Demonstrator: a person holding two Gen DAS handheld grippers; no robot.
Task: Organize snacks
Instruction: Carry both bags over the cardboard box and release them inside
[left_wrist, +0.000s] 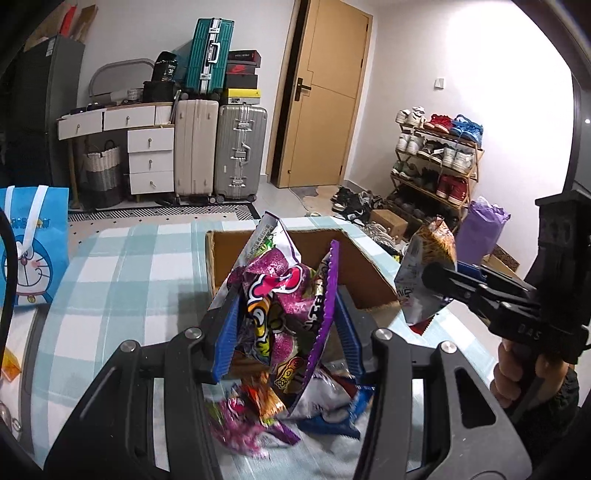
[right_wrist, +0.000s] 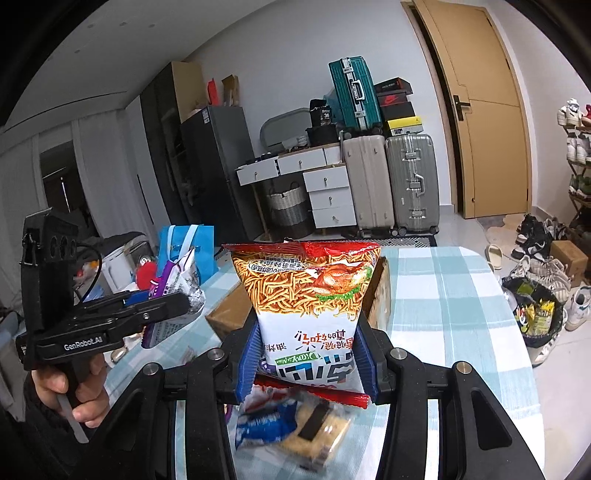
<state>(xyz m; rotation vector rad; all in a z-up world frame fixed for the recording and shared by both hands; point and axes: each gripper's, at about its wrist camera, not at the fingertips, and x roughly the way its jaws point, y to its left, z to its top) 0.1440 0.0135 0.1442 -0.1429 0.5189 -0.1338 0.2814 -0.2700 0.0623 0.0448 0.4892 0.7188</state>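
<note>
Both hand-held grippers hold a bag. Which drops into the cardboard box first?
Left, probably. The left hand-held gripper holds the purple snack bag right at the cardboard box opening. The right hand-held gripper, holding the noodle snack bag, sits off the box's right side.

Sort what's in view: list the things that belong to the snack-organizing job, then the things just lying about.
Job:
- purple snack bag, held in the left gripper
- noodle snack bag, held in the right gripper
- cardboard box
- loose snack packets on the checked tablecloth

Lying about:
- suitcases
- shoe rack
- blue Doraemon bag
- door
</note>
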